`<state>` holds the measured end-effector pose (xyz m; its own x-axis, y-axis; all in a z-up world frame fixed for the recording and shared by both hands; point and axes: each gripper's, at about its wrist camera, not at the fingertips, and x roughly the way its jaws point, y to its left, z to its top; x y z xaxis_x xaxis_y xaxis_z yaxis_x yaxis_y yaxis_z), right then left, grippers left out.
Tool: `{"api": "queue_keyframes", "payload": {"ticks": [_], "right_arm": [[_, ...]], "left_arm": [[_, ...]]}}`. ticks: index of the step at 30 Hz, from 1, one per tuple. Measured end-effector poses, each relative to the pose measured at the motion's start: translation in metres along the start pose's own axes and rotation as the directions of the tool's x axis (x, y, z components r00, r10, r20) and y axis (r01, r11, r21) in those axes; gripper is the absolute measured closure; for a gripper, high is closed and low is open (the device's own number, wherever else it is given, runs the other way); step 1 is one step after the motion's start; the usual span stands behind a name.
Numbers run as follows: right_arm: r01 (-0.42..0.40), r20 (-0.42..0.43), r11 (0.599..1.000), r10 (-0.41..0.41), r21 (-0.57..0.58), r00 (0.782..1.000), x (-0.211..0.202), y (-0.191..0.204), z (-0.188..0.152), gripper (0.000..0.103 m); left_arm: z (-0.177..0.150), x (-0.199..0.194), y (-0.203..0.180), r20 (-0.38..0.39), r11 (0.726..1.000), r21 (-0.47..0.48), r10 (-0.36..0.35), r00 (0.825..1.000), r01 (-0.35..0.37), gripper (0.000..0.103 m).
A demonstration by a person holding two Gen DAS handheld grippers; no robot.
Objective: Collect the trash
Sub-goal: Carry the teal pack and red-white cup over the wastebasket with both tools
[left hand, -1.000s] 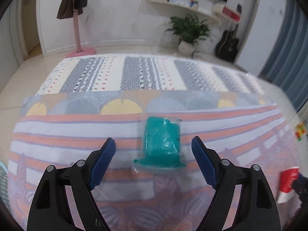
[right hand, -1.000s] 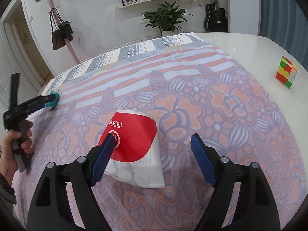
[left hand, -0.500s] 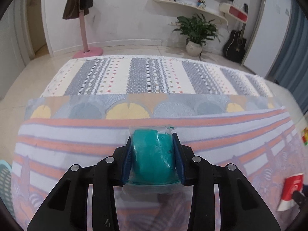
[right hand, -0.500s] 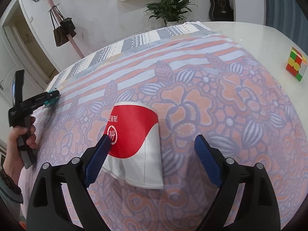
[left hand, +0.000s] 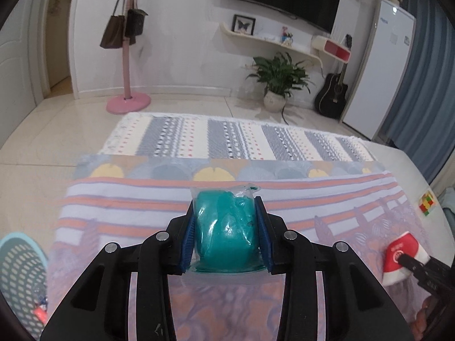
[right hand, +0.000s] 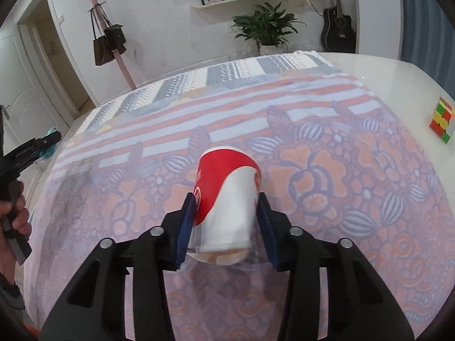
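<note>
Trash comes in two pieces: a clear bag of teal stuff point(left hand: 226, 231) and a red-and-white paper cup point(right hand: 227, 196). The bag sits squeezed between the blue pads of the left tool point(left hand: 226, 234), which is clenched on it and appears to carry it just above the patterned cloth point(left hand: 327, 182) on the tabletop. The cup lies between the pads of the right tool point(right hand: 226, 221); its jaws are closing at this moment, and both pads already look to be against the cup's sides, with its open mouth toward the camera.

A mesh waste basket point(left hand: 21, 270) shows at the lower left of the left view, beside the tabletop's edge, with some scraps already inside.

To do this step well, I would say the right tool should squeeze only until the cup is firm, since thin paper walls will likely buckle and slip. The bag looks soft, so keep that grip steady, carry it over the basket's rim, and let go only once it is above the opening. The colour cube point(right hand: 440, 119) stays well apart; leave it alone.
</note>
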<state>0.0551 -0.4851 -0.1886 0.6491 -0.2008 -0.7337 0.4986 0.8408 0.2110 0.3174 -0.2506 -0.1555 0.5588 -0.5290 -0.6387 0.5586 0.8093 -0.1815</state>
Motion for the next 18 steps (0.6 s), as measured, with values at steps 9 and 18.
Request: {"api": "queue_keyframes", "payload": {"ticks": [9, 18], "right_arm": [[-0.072, 0.076, 0.984, 0.085, -0.16, 0.993, -0.031, 0.079, 0.012, 0.066], [-0.195, 0.097, 0.906, 0.248, -0.377, 0.964, -0.057, 0.208, 0.018, 0.066]], "left_arm": [[-0.01, -0.086, 0.053, 0.082, 0.998, -0.05, 0.049, 0.995, -0.045, 0.067], [-0.03, -0.177, 0.125, 0.154, 0.982, -0.152, 0.134, 0.979, -0.11, 0.067]]}}
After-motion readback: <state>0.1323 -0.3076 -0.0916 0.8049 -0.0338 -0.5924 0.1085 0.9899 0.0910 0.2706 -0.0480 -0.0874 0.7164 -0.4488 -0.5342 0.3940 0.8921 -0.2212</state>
